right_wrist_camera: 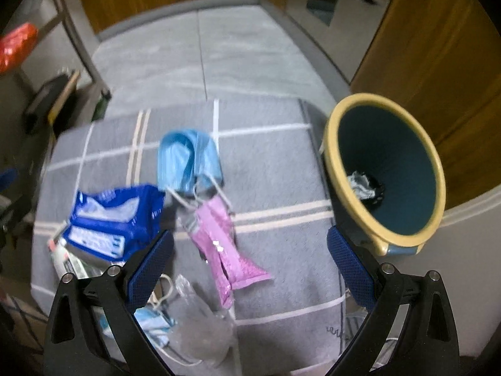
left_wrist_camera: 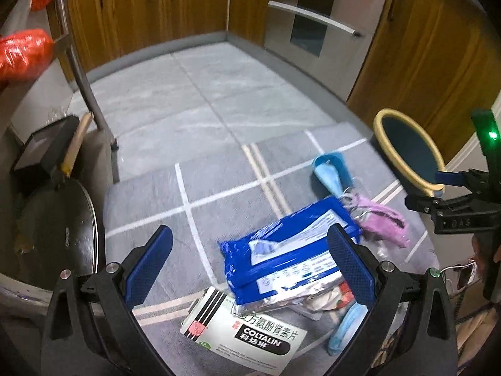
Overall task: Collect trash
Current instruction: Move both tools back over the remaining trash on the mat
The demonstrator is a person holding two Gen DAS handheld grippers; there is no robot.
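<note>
Both jaws stand wide apart and hold nothing: the left gripper point(left_wrist_camera: 250, 263) hangs over the blue pack point(left_wrist_camera: 281, 250), the right gripper point(right_wrist_camera: 250, 266) over the pink wrapper point(right_wrist_camera: 219, 238). Wooden cabinets point(left_wrist_camera: 141, 9) and a steel oven front point(left_wrist_camera: 316, 15) ring the grey tiled floor point(left_wrist_camera: 175, 100). A grey checked mat point(right_wrist_camera: 275, 169) carries the trash. At its right edge stands the bin point(right_wrist_camera: 332, 144), yellow-rimmed and teal inside, with crumpled scraps point(right_wrist_camera: 363, 185) at its bottom. On the mat, the blue pack lies partly over a white medicine box point(left_wrist_camera: 244, 332). A blue mask point(right_wrist_camera: 184, 156) lies beyond the pink wrapper, touching it, its loops tangled there. A clear plastic scrap point(right_wrist_camera: 200, 329) lies under the right gripper; another mask point(left_wrist_camera: 344, 322) sits beside the box.
</note>
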